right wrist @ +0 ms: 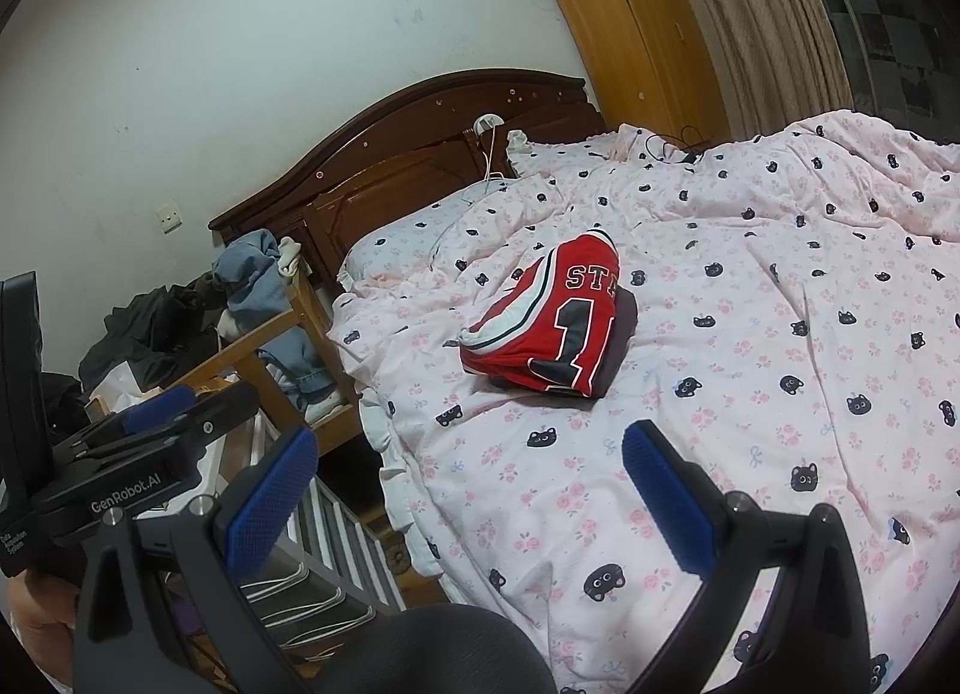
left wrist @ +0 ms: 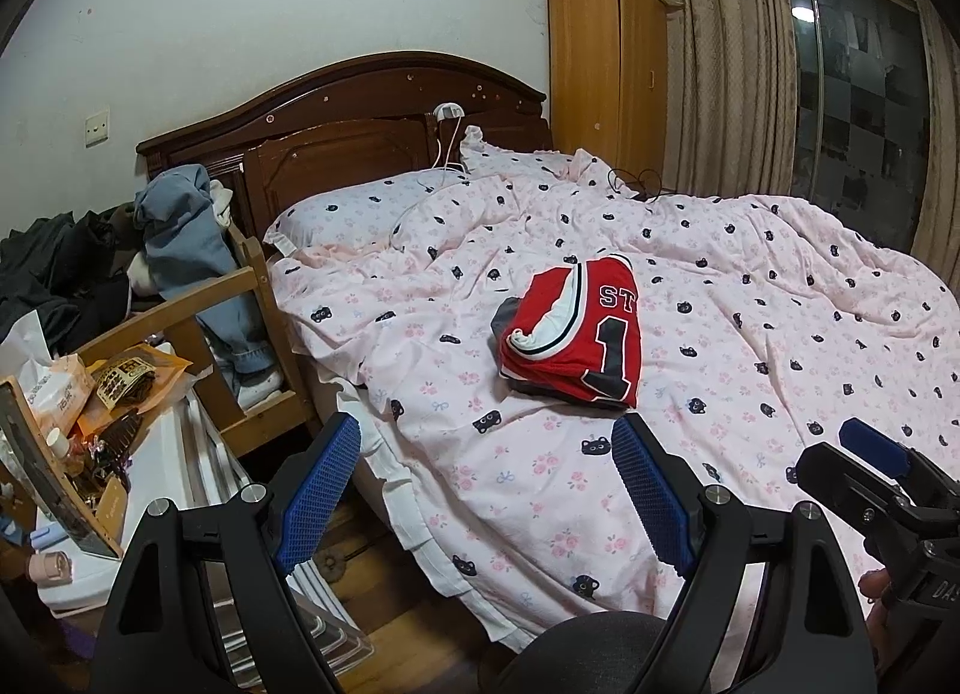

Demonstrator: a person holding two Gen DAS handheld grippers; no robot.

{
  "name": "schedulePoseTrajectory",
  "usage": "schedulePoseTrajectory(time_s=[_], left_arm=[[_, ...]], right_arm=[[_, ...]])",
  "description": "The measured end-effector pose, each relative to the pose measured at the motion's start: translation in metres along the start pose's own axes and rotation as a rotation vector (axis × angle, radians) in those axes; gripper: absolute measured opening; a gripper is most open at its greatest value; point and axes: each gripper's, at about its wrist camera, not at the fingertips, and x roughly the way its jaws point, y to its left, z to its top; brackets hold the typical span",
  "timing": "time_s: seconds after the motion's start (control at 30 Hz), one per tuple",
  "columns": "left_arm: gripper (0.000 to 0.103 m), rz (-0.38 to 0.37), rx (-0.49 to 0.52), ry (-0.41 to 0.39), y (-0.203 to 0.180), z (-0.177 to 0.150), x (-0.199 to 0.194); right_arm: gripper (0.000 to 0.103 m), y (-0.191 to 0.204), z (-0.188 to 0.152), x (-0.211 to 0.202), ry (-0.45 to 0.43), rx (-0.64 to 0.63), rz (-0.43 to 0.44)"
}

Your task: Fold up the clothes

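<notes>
— Both sets of jaws?
— My left gripper (left wrist: 486, 490) and right gripper (right wrist: 474, 505) gape wide, gripping nothing.
— The clothes?
— My folded red jersey (left wrist: 573, 331) lies mid-bed (left wrist: 750, 298) atop dark garments, well beyond me.

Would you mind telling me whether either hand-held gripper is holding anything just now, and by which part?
Nothing is held. The left hand-held gripper and right hand-held gripper are both open, short of the folded red jersey on the bed.

White wall (left wrist: 270, 3), wooden headboard (left wrist: 360, 87), beige curtain (left wrist: 720, 63).
</notes>
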Motion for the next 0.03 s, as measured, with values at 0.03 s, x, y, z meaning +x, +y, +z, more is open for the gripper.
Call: schedulePoseTrajectory(time_s=[0.03], left_arm=[[0.083, -0.001, -0.001, 0.001, 0.0001, 0.0, 0.0]], right_arm=[[0.103, 0.0005, -0.0001, -0.0009, 0.0, 0.0, 0.0]])
